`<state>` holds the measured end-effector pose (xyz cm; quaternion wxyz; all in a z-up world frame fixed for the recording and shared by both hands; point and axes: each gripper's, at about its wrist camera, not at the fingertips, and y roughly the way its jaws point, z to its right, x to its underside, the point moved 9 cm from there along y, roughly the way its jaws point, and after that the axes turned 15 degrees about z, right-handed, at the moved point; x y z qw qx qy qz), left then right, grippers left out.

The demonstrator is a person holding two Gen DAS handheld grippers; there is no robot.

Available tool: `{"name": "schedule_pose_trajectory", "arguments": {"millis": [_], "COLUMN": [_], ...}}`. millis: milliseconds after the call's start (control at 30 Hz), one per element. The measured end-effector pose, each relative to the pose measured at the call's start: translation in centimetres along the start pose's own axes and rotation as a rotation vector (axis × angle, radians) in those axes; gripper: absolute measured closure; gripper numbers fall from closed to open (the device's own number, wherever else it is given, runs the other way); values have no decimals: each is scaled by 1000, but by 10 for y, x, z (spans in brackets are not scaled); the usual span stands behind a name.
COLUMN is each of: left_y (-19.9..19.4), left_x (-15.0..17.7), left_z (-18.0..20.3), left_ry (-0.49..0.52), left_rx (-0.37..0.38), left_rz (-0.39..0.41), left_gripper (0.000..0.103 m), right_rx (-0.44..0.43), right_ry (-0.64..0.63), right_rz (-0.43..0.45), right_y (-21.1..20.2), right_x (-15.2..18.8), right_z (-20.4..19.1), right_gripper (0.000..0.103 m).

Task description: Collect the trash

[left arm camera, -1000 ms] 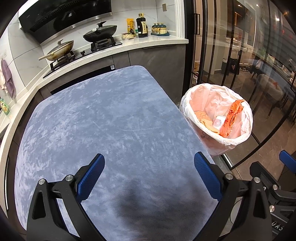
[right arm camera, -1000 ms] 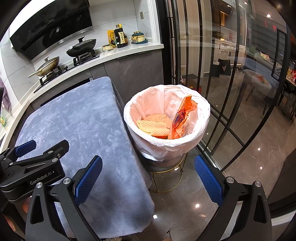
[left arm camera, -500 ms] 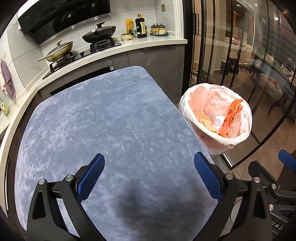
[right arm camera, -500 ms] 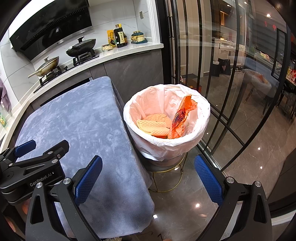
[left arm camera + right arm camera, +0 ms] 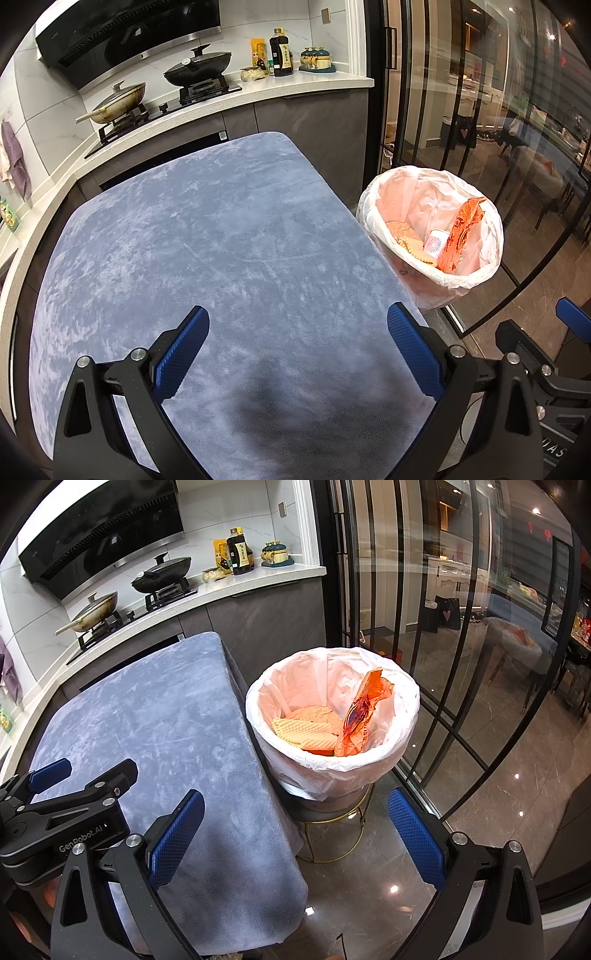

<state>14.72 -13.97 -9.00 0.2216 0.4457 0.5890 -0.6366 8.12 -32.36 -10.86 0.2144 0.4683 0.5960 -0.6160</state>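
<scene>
— Any change from a second earlier?
— Hardly any. In the left wrist view, bin (image 5: 430, 236) shifted slightly leftward in frame; otherwise same layout. Right wrist view unchanged.
— State of the grippers?
— Left gripper (image 5: 298, 341) hovering over the grey-blue cloth (image 5: 207, 236), jaws spread wide, nothing between the blue pads. Right gripper (image 5: 295, 825) likewise spread and empty, poised beside the bin and above the dark tiled floor (image 5: 491, 805).
— And the trash?
— Gathered inside the bin, just off the cloth's right edge. Lined with a white bag (image 5: 402, 698), perched on a gold-legged stool (image 5: 332, 834). Inside: an orange wrapper (image 5: 364, 712) standing on end against the far side, ridged wafer pieces (image 5: 306, 733) lying flat beside it, a small white cup (image 5: 435, 243) tucked between wafers and wrapper, seen only from the left wrist.
— Beyond the bin?
— Behind it, glass doors with black frames (image 5: 436, 627); farther left of it, a worktop with two lidded pans (image 5: 199, 68) on the hob.
</scene>
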Motion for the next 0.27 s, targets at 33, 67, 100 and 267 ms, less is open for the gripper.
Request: {"name": "schedule_pose_trajectory", "arguments": {"millis": [33, 67, 100, 267], "left_y": [0, 1, 1, 3], "left_x": [0, 1, 1, 3], "left_z": [0, -1, -1, -1], "left_ry": [-1, -2, -5, -9], "left_rx": [1, 1, -1, 9], "left_rz": [-1, -2, -2, -6], "left_gripper": [10, 10, 10, 10], "right_rx": [0, 0, 0, 0], "right_ry": [0, 0, 0, 0], "right_rz": [0, -1, -1, -2], "right_y": [0, 0, 0, 1], "right_x": [0, 0, 0, 1], "right_z": [0, 0, 0, 2], "right_gripper": [7, 7, 7, 7]}}
